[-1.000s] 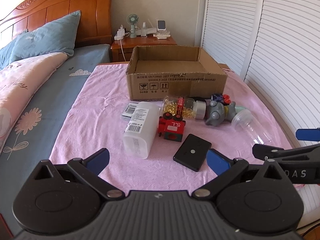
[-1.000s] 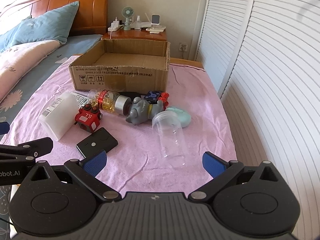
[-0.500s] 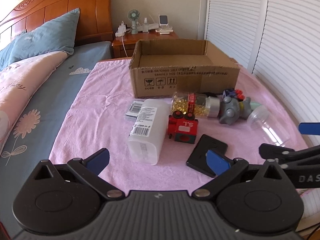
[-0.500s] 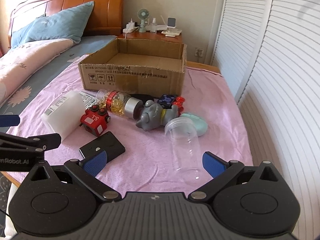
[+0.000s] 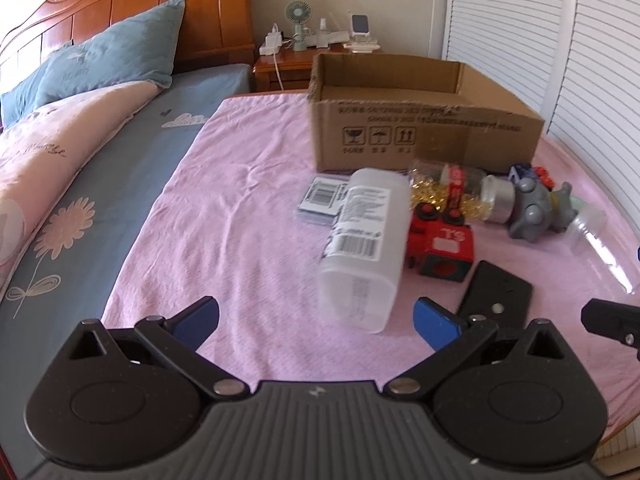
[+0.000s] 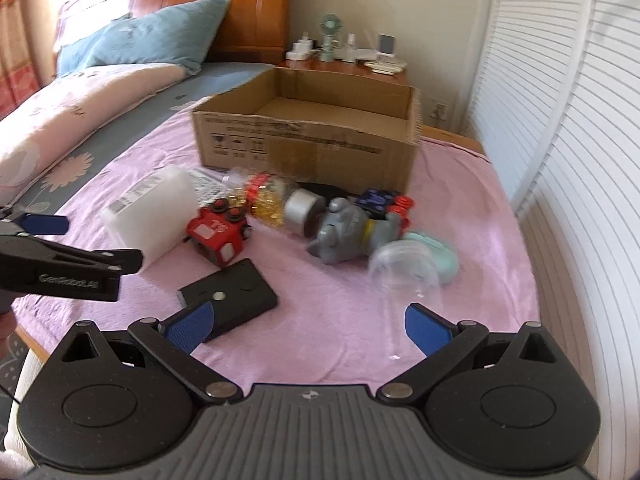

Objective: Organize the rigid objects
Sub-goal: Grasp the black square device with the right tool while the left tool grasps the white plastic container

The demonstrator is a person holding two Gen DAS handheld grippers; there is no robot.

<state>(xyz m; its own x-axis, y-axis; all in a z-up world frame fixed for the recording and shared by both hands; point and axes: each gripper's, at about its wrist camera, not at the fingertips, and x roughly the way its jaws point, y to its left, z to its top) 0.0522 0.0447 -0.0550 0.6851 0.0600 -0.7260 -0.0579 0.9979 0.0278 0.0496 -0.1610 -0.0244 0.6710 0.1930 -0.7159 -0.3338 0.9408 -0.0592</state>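
Both tools wide open, holding nothing: left tool [image 5: 316, 320], right tool [image 6: 308, 320]. Toys sit before the box [image 5: 424, 136] mid-bed. Both views closer than half a second ago.

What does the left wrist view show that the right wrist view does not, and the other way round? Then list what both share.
Only the left wrist view shows the barcode label on the white container facing the camera, and the flat barcoded packet clearly.

Only the right wrist view shows the mint-green object clearly, the wall socket, and the left gripper from the side.

Both show the cardboard box, red toy train, grey elephant toy, capsule jar, black flat device and clear cup, all lying outside the box.
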